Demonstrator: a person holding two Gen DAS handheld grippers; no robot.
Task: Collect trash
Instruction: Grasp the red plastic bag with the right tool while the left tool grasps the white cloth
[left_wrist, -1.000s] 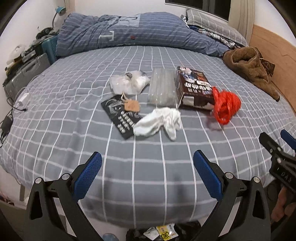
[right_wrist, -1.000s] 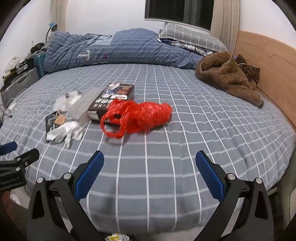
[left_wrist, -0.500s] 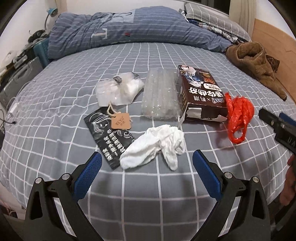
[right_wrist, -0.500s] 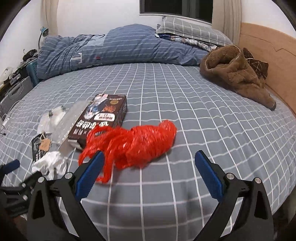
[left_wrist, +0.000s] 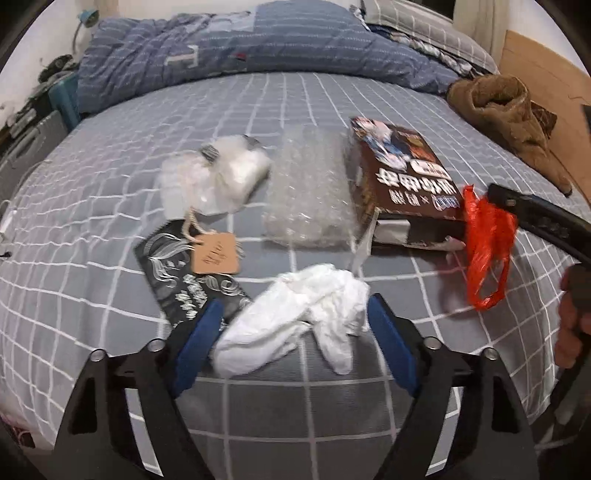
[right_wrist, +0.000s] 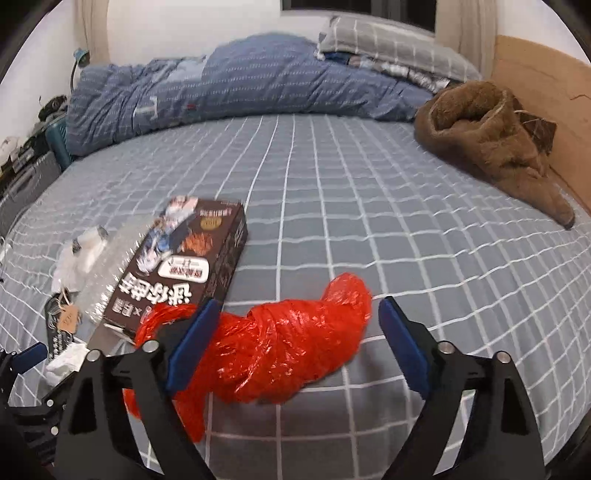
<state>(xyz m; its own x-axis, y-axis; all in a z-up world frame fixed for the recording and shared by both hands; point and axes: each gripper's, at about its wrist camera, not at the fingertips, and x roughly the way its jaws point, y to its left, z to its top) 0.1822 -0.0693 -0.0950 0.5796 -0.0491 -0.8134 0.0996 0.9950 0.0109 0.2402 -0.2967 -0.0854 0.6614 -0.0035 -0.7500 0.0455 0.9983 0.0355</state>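
Crumpled white tissue (left_wrist: 295, 317) and knotted, glossy red bag (right_wrist: 280, 343) on bed (right_wrist: 369, 221).

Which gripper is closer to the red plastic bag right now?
Right. The right gripper straddles the red plastic bag, jaws closing around it. The left gripper is off to the side, over the white crumpled tissue.

Bedroom: bed (right_wrist: 332, 206), pillow (right_wrist: 388, 44), probably duvet (right_wrist: 229, 85).
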